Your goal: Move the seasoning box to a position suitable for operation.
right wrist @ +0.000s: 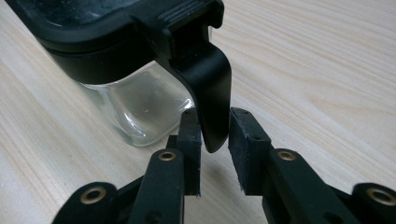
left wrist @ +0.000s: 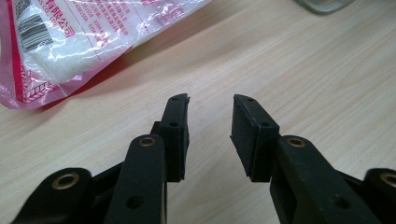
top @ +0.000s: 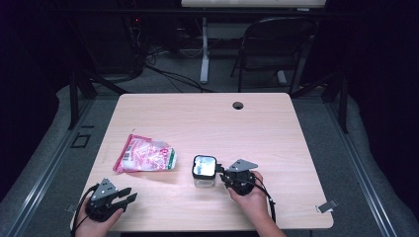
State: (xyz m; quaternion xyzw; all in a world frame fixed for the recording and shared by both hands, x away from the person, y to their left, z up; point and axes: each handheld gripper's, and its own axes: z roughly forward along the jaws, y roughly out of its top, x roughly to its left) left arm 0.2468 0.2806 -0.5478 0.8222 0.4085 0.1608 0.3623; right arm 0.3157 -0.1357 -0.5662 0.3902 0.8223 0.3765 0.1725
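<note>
Left gripper (top: 129, 196) sits at the near left edge of the table (top: 276, 133), held in the person's left hand (top: 95, 219). In the left gripper view (left wrist: 211, 101) its jaws stand apart with bare wood between them; released, grasping nothing.

Right gripper (top: 222, 174), in the right hand (top: 253, 198), lies near the front edge, right of centre, pointing left at the jar (top: 204, 171). In the right gripper view (right wrist: 215, 113) the jar's black latch tab (right wrist: 212, 88) hangs down between the two pads. The left pad looks to touch the tab; on the right side the tab sits at the pad's edge, and I cannot tell for sure if it presses. Reads as clenched on the latch tab.

The jar: small, clear glass, black lid (top: 204, 166) on top, standing upright on the table just left of the right gripper, roughly mid-width and towards the near side.

Farther left and slightly beyond the jar, apart from it: a pink and white plastic bag (top: 145, 154) lying flat. In the left gripper view the bag (left wrist: 70, 42) is ahead and to the left of the jaws, not touching them.

Far edge of the table: a round cable hole (top: 238, 105). Beyond the table, a dark folding chair (top: 276, 44) on the floor.
</note>
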